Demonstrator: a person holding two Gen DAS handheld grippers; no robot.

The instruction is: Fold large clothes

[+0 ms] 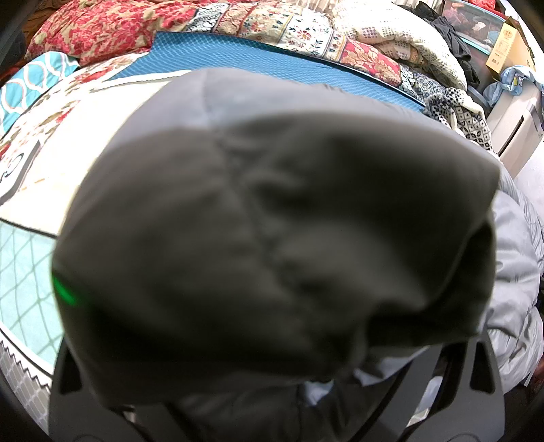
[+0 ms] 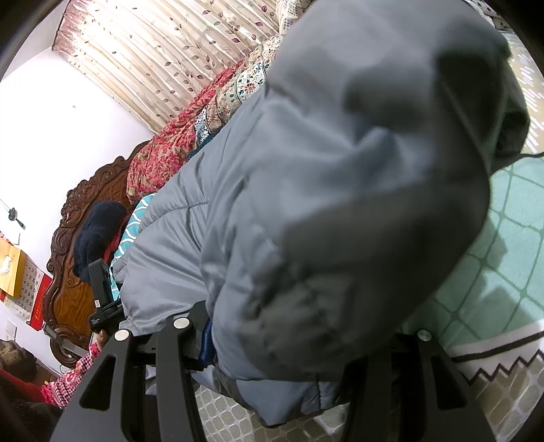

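one grey padded jacket [image 2: 306,142] draping over both grippers | hiding left gripper [image 1: 272,340] and right gripper [image 2: 289,340] fingertips | grip impossible to tell | lying across one patterned bedspread [image 1: 30,265]

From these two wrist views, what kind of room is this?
Almost certainly a bedroom: a carved wooden headboard, floral quilts piled on the bed, and a pleated curtain. The grey padded jacket fills both views.
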